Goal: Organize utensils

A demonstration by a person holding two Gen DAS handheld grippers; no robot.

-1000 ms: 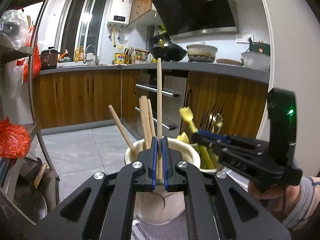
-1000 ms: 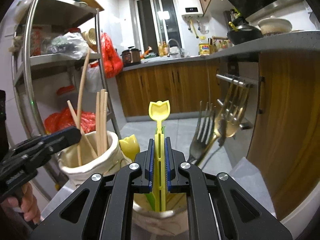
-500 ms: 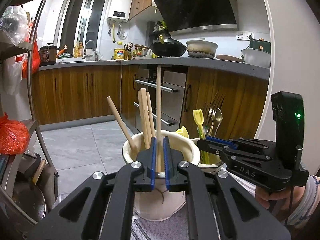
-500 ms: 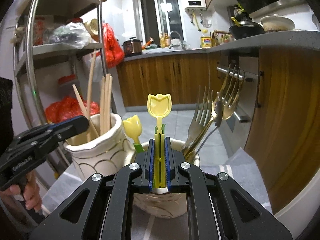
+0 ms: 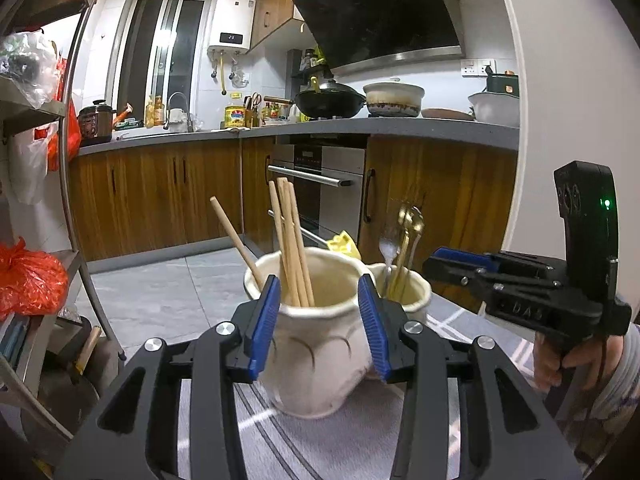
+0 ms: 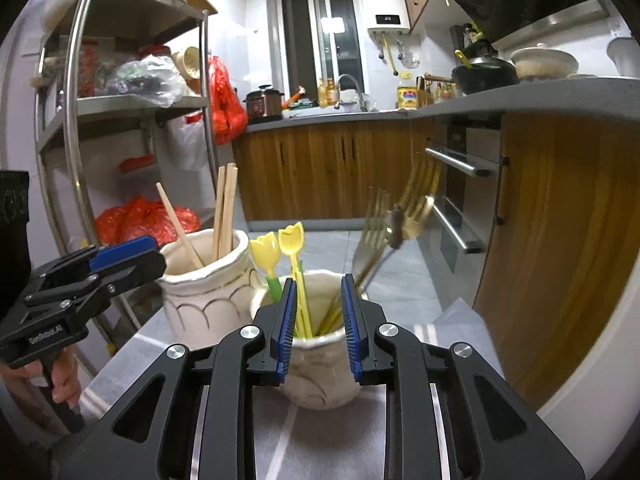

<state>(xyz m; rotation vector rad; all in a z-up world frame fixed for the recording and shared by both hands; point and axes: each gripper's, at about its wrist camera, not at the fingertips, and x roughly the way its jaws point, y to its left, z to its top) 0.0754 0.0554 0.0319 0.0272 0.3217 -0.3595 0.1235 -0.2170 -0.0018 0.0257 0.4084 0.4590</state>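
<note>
Two cream ceramic jars stand side by side on a grey striped cloth. The left jar (image 5: pixel 320 344) holds several wooden chopsticks (image 5: pixel 290 240); it also shows in the right wrist view (image 6: pixel 208 292). The right jar (image 6: pixel 320 360) holds two yellow tulip-topped utensils (image 6: pixel 292 240) and gold forks and a spoon (image 6: pixel 400 220); in the left wrist view it (image 5: pixel 408 292) peeks out behind the left jar. My left gripper (image 5: pixel 320 320) is open and empty, just before the left jar. My right gripper (image 6: pixel 318 320) is open and empty at the right jar's rim.
A metal shelf rack (image 6: pixel 80 128) with bags stands to the left. Wooden kitchen cabinets (image 5: pixel 160 196), an oven (image 5: pixel 320 192) and a grey counter run behind. The cloth's (image 5: pixel 304 440) far edge lies just beyond the jars.
Both grippers have opened. The left let go of a chopstick, now in the left jar; the right let go of a yellow tulip utensil, now in the right jar. Both drew back slightly.
</note>
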